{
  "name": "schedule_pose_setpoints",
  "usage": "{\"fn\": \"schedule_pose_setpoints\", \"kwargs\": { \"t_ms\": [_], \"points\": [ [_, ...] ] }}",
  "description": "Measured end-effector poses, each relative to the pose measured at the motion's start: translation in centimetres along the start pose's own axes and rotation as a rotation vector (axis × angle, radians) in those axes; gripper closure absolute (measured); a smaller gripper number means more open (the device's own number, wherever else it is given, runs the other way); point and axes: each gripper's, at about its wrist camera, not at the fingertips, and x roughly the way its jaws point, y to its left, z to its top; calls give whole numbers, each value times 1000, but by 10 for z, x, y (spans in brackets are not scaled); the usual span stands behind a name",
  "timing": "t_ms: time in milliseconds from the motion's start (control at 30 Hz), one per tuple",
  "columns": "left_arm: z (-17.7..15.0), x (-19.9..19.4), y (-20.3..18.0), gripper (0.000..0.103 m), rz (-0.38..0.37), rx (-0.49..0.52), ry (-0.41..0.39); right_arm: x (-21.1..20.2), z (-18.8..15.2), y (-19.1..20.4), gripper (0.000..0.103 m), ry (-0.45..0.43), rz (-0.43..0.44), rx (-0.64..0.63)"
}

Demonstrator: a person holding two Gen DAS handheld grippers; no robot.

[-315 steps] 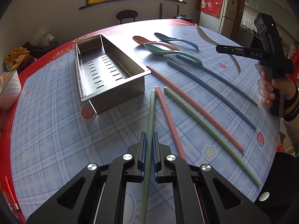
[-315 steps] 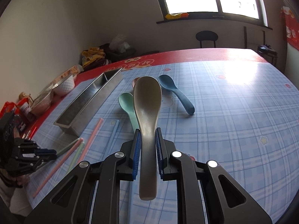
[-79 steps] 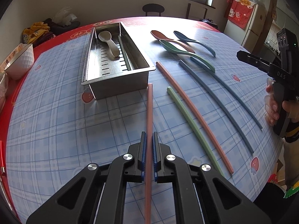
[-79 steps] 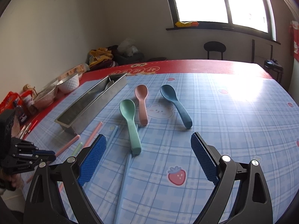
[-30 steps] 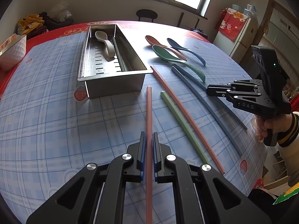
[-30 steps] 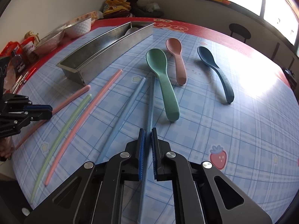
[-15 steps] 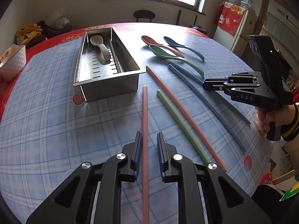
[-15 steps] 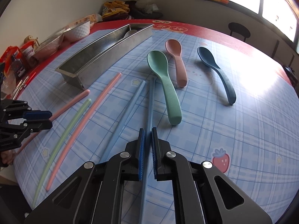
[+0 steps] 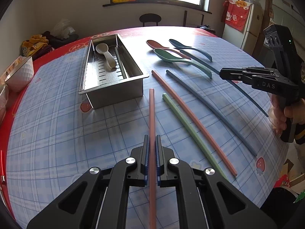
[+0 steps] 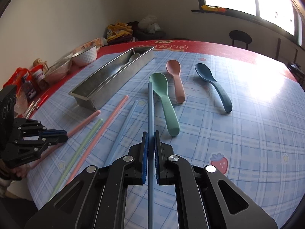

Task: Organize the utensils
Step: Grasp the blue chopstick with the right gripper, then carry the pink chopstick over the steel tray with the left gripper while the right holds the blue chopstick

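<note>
Ribbed blue tongs (image 10: 150,139) pinch a slim blue chopstick (image 10: 150,110).

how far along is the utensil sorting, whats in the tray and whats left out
Early. Done: a beige spoon and a green chopstick lie in the metal tray. In hand: left gripper grips a pink chopstick, right gripper a blue chopstick. Left: three spoons and three chopsticks on the table.

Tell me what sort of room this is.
Most likely a home kitchen or dining room: a round table under a plaid cartoon cloth, a white fridge by the wall, and a stool below the window.
</note>
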Motion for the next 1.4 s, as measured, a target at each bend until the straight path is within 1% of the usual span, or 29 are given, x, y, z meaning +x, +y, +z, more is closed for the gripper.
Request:
{"fn": "schedule_pose_setpoints", "kwargs": {
  "t_ms": [200,333,467,667,833,967,1100,1300,1400],
  "points": [
    [-2,-10,2,97,-30,-2,-48,-4,1,-5,97,-19,6,18],
    [-3,-17,7,97,-69,-22,-77,-5,0,-9,97,-22,8,36],
    [-2,-18,14,97,-104,-58,-77,-6,0,-11,97,-23,12,47],
    [0,-23,9,97,-124,-33,-72,-6,0,-12,97,-25,12,48],
    [9,-39,15,97,-161,-63,-104,-6,0,-14,97,-26,19,59],
    [25,-49,27,97,-183,-116,-126,-6,0,-15,97,-26,24,71],
    [52,-47,39,97,-155,-153,-143,-7,0,-19,97,-33,28,97],
    [102,-19,59,97,-150,-250,-140,-9,-2,-26,97,-50,23,134],
    [128,-1,71,97,-162,-315,-137,-9,-2,-28,97,-52,22,146]
  ]
}}
